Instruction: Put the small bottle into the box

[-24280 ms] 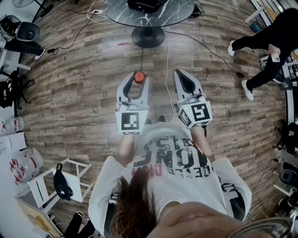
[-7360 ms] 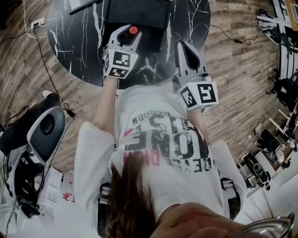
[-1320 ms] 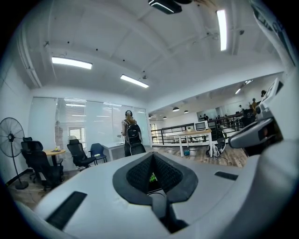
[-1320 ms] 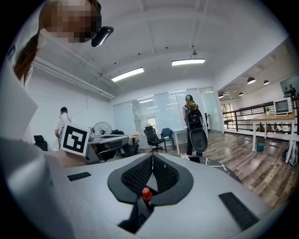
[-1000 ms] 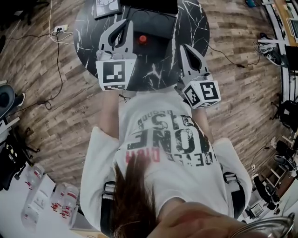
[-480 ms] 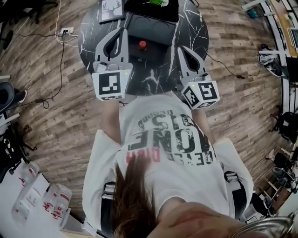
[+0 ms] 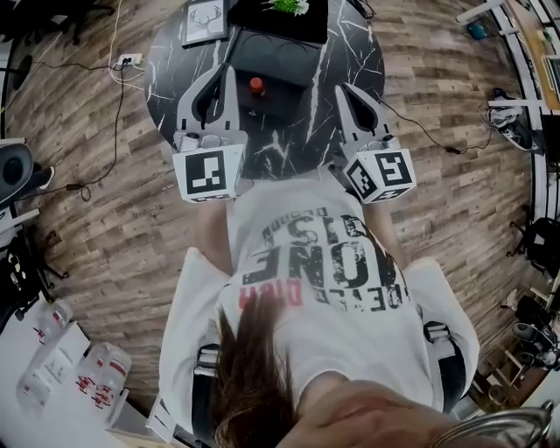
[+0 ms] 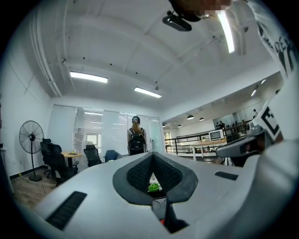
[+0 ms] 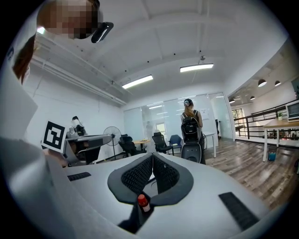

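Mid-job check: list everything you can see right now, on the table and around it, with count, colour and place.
table: one, black marble, round, ahead
box: one, black, on the table
bottle: one, small, red cap, at the box's near edge
picture frame: one, table's far left
plant: one, green, table's far edge
plastic bottles: several, clear, lower left
left gripper: one, grey, shut, empty
right gripper: one, grey, shut, empty
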A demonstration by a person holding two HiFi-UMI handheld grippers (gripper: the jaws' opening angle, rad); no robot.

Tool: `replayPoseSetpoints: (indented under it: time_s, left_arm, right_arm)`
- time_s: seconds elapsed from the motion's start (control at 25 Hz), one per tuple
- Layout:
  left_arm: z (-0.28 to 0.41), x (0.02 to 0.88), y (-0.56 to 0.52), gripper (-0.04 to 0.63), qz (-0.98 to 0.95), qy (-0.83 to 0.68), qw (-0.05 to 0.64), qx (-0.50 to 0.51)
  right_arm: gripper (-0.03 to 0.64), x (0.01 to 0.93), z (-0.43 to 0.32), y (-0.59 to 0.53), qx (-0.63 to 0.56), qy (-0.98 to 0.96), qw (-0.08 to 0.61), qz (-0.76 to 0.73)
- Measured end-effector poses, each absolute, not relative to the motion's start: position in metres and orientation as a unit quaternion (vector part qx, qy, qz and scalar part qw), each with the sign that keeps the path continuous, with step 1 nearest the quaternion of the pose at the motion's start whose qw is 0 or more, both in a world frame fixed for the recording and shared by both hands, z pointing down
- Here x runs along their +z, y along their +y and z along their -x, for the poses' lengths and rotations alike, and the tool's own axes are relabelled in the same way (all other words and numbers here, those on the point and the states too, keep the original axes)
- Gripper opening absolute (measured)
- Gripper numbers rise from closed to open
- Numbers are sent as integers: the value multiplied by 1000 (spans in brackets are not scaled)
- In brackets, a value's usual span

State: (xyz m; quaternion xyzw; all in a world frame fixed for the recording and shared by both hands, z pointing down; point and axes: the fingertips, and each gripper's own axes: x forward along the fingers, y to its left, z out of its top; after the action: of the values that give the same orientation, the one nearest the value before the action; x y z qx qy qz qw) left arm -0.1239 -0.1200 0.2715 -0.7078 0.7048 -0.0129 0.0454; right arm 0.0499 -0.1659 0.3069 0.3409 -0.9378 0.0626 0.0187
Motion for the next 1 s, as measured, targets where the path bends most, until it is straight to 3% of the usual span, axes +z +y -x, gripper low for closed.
replayPoseSetpoints:
  time_s: [1.0]
  left_arm:
    - [80, 288, -52, 3, 677, 736, 23, 4]
  right_arm:
    - [2, 313, -79, -133, 63, -953, 24, -297]
